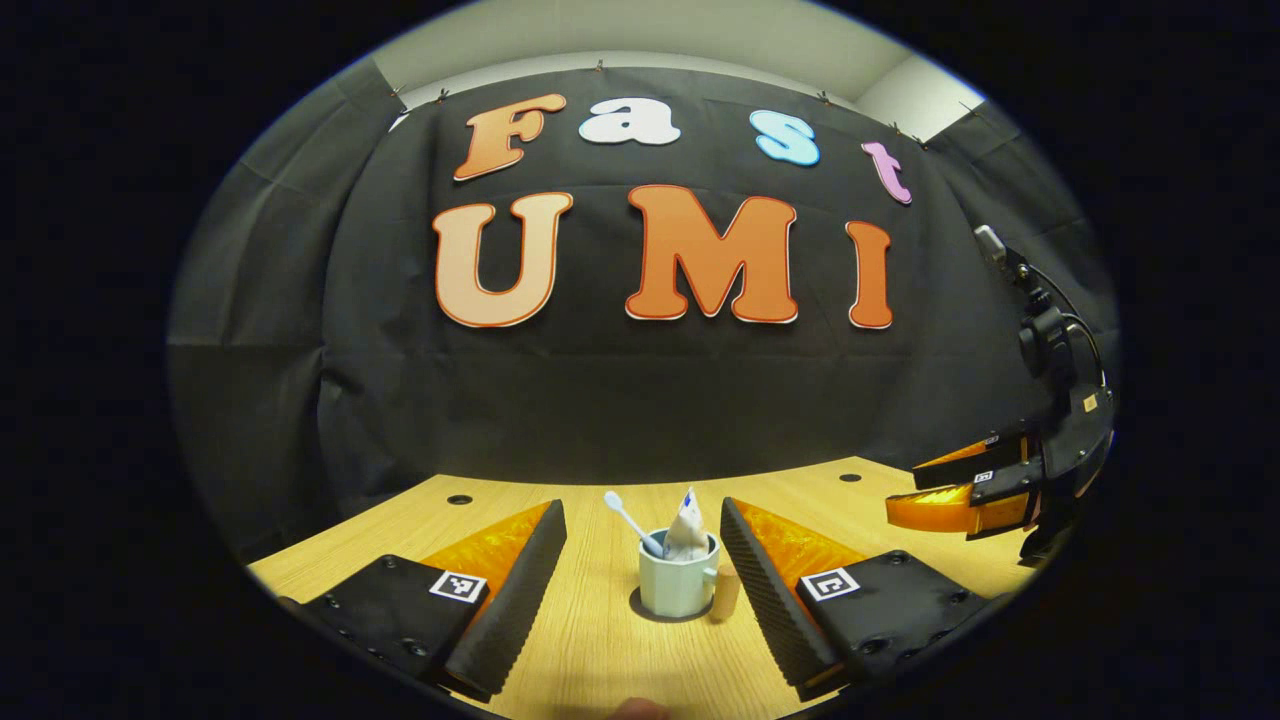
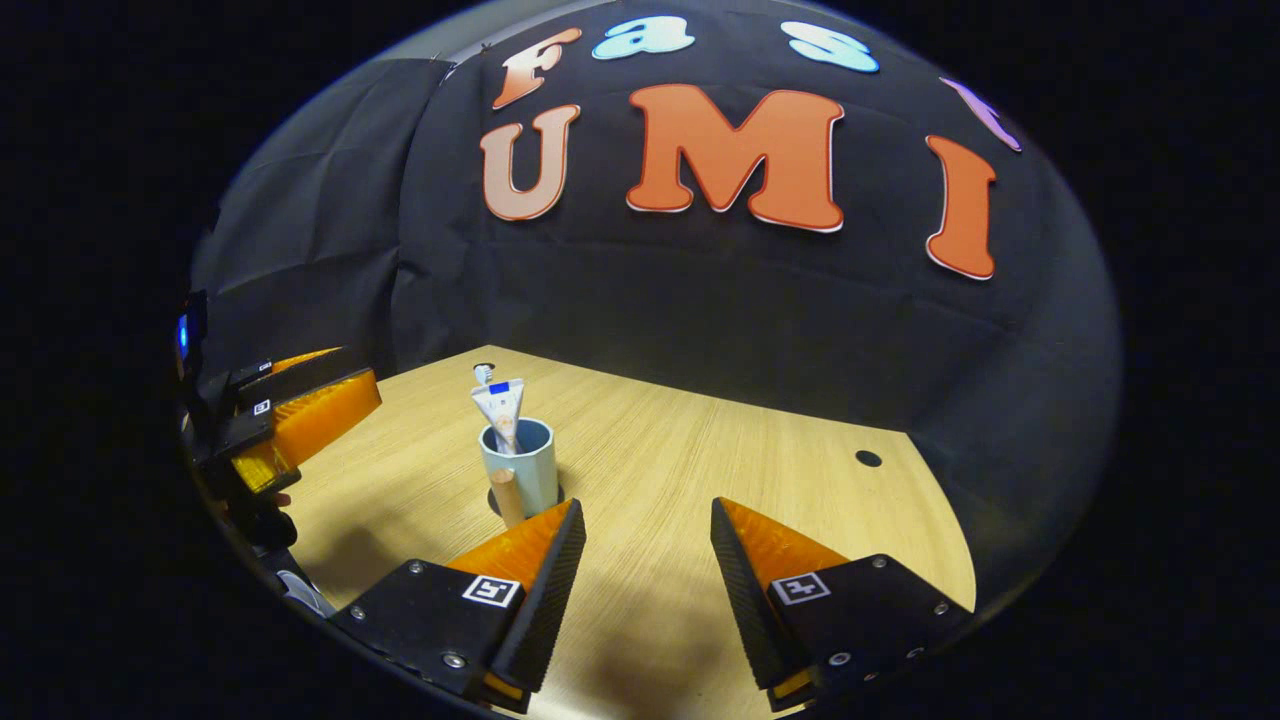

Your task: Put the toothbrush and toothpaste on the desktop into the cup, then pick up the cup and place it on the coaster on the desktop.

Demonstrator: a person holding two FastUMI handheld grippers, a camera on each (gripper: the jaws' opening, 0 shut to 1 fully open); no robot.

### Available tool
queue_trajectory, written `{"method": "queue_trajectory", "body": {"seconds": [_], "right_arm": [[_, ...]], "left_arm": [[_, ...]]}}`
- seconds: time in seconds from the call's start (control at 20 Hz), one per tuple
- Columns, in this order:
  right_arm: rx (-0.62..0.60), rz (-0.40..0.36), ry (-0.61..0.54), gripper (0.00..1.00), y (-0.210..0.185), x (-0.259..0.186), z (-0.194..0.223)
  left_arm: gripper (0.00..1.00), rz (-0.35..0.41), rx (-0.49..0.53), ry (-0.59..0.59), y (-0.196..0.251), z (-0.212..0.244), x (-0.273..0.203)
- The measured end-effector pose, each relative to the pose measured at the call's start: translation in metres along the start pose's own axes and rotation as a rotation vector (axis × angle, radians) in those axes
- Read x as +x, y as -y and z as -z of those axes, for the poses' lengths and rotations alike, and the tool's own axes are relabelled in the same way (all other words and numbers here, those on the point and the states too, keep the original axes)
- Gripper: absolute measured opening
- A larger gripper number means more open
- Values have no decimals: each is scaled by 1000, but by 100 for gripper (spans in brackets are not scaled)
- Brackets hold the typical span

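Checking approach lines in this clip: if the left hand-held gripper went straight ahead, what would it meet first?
Probably the cup, standing on the coaster ahead, centred between the open left hand-held gripper fingers; depth is uncertain.

each hand-held gripper has a black screwed body, square coded markers and ribbed wedge fingers.

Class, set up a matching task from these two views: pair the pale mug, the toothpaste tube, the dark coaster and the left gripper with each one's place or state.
Things:
1. pale ceramic cup
2. white toothpaste tube
3. dark round coaster
4. left gripper

States:
a. open, holding nothing
b. standing inside the cup
c. under the cup
d. on the coaster

Pairs: 1-d, 2-b, 3-c, 4-a
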State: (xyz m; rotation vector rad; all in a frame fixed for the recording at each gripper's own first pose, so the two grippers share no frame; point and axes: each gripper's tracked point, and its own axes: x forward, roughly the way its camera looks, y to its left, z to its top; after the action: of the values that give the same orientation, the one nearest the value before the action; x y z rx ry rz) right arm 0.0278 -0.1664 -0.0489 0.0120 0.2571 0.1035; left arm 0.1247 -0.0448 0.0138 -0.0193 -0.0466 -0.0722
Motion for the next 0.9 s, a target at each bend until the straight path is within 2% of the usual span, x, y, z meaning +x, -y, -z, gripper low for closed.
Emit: {"method": "queue_trajectory", "body": {"seconds": [0.3, 0.45, 0.7, 0.75, 0.9], "right_arm": [[25, 114, 87, 76, 29, -13, -12], [36, 141, 124, 76, 21, -17, -13], [43, 177, 225, 79, 3, -14, -29], [30, 177, 246, 81, 0, -13, -32], [-52, 185, 283, 83, -7, -11, -29]], "left_arm": [[98, 44, -12, 12, 18, -7, 22], [96, 62, -34, 31, 23, -9, 28], [100, 64, -29, 74, 25, -19, 32], [98, 59, -25, 78, 25, -21, 32], [100, 20, -9, 95, 19, -23, 28]]}}
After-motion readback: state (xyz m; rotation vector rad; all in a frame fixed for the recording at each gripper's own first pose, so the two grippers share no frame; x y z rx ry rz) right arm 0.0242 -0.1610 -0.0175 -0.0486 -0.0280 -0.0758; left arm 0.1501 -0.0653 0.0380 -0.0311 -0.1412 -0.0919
